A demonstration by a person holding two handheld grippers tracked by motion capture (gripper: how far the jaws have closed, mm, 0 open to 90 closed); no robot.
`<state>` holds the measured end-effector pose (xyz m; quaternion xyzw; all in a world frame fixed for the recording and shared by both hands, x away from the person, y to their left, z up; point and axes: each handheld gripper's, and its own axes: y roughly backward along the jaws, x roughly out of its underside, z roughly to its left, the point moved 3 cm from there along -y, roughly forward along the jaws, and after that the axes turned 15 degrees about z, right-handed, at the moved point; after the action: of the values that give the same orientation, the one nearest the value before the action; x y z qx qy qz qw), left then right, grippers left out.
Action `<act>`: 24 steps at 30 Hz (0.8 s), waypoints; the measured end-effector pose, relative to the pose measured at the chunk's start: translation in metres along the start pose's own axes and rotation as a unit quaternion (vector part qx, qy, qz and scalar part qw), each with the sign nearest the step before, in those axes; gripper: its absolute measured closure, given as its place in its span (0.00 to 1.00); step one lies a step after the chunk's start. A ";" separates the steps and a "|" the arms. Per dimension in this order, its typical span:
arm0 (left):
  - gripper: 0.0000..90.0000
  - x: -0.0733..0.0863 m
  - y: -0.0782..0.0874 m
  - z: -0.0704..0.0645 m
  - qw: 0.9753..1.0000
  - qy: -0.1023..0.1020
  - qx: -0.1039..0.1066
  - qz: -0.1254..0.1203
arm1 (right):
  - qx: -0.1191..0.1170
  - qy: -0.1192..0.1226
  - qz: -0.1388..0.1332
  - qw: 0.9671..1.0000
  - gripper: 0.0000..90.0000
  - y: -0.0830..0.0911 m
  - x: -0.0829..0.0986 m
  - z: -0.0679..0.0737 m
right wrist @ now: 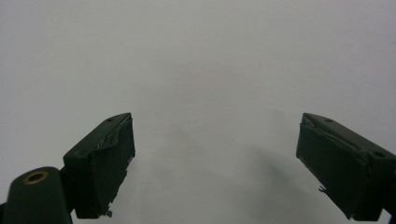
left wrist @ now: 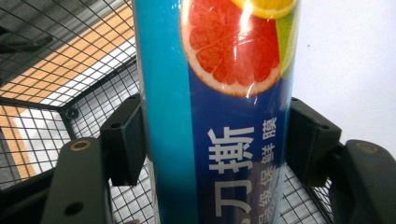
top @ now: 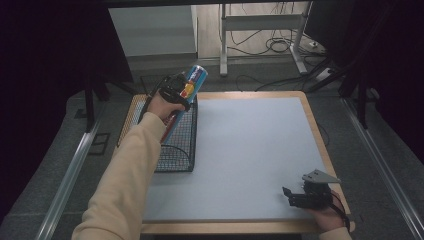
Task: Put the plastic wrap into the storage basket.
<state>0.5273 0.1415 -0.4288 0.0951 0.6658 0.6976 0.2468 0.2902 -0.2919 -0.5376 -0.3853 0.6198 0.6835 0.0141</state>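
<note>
Cling-film box [top: 186, 97], a long blue carton printed with citrus slices, sits clamped between the jaws of the left gripper [top: 176, 91], held in the air over the black wire basket [top: 179, 145] at the table's [top: 260, 150] far left; in the left gripper view the two pads press its opposite long faces, so the grip crosses the box near its upper half; its long axis runs steeply, the top end tilted up and away toward the far edge, the lower end dipping inside the basket's mesh walls; whether that lower end touches the basket floor cannot be made out, since the person's hand and sleeve [top: 125, 175] cover it from above and the left gripper view [left wrist: 224, 116] cuts the box off at both ends; the coming move, judged from this, turns on that tilt: the box must travel along its own length to clear or enter the mesh without catching; the right gripper [top: 305, 196] rests well apart at the near right corner, jaws spread wide and holding nothing over bare grey mat [right wrist: 196, 60], far from the box
</note>
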 end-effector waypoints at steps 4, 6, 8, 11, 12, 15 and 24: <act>0.35 -0.003 -0.008 0.002 1.000 -0.001 0.000 0.013 | 0.000 0.001 -0.001 1.000 0.13 0.000 0.000 0.000; 0.35 -0.004 -0.010 0.002 1.000 0.000 -0.003 0.014 | 0.000 0.001 0.000 1.000 0.13 0.000 0.000 0.000; 0.35 -0.004 -0.015 0.004 1.000 -0.002 -0.012 0.022 | 0.000 0.000 0.000 1.000 0.13 0.000 0.000 0.000; 0.35 -0.004 -0.017 0.004 1.000 -0.001 -0.014 0.023 | 0.000 0.000 0.001 1.000 0.13 0.000 0.000 0.000; 0.35 -0.004 -0.018 0.005 1.000 -0.001 -0.013 0.026 | 0.000 0.000 0.001 1.000 0.13 0.000 0.000 0.000; 0.35 -0.006 -0.025 0.005 0.999 -0.003 -0.014 0.037 | 0.001 0.000 0.003 1.000 0.13 -0.001 0.001 0.000; 0.35 -0.006 -0.034 0.007 0.998 0.005 -0.027 0.052 | 0.002 -0.001 0.005 1.000 0.13 -0.002 0.001 0.000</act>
<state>0.5428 0.1442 -0.4598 0.1189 0.6423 0.7276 0.2092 0.2903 -0.2920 -0.5396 -0.3819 0.6229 0.6827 0.0118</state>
